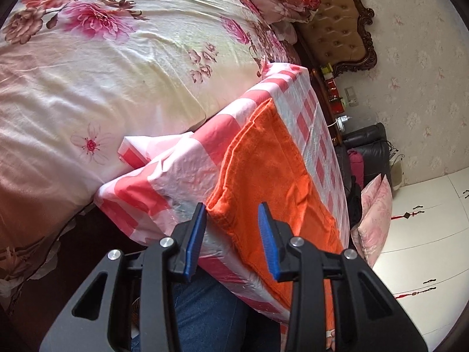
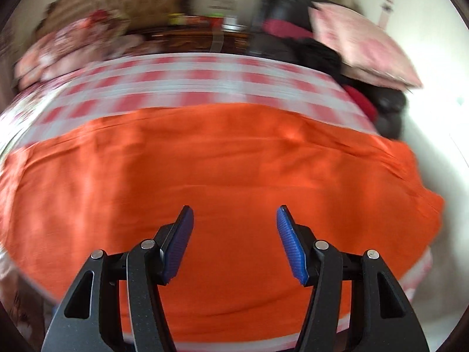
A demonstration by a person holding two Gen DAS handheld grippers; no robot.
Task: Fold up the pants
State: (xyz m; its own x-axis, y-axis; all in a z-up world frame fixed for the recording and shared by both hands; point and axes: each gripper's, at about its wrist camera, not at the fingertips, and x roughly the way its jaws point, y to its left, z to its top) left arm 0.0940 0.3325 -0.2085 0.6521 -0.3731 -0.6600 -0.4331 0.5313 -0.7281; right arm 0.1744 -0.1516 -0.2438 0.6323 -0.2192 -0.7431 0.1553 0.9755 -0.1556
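Here, orange pants point(image 1: 272, 170) lie flat on a pink checked cloth point(image 1: 164, 182) beside the flowered bed point(image 1: 88, 58).

At left the bed is just beside the cloth; a carved headboard point(image 1: 337, 20) and a pink pillow point(image 1: 375, 214) are at right. The left gripper point(image 1: 233, 214) hovers spread at the pants' corner, pinching nothing. The right gripper point(image 2: 234, 217), also spread, hangs over the pants' middle; its view is blurred.

Orange pants point(image 1: 263, 161); pink-and-white checked cloth point(image 1: 164, 176); cream bedspread point(image 1: 102, 58) with pink flowers; blue-padded fingers point(image 1: 195, 243).
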